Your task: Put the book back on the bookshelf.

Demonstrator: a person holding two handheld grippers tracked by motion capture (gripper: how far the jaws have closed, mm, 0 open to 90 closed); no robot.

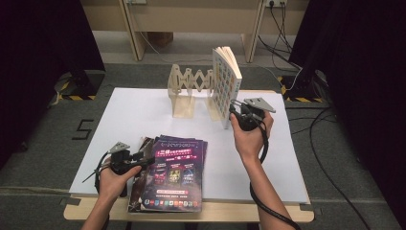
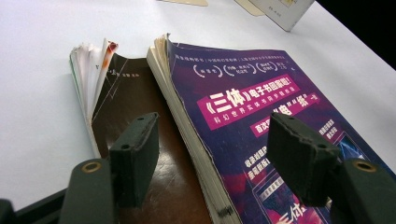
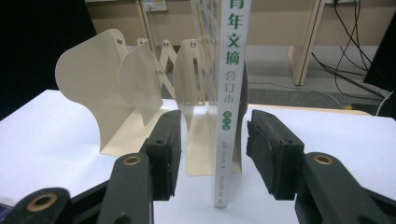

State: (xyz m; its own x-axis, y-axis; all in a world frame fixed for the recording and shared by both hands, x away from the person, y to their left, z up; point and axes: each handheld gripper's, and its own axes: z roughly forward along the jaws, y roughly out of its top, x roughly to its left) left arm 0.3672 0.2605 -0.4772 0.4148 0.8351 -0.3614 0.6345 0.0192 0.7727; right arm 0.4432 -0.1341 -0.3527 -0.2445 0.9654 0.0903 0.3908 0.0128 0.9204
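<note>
Book (image 3: 229, 93) upright on the white table (image 1: 143, 115), spine toward my right gripper (image 3: 212, 154), standing at the end of the cream folding book rack (image 1: 189, 91). I see my right jaws parted on either side of the spine near its foot, with a gap on each side, so nothing is pinched. In the high view that gripper sits just in front of the book, in my right hand (image 1: 249, 136). My left gripper (image 2: 212, 149) is held wide over the purple paperback (image 2: 261, 121), which lies on top of a brown-covered book (image 2: 126, 107) at the near table edge; its pads grip nothing.
</note>
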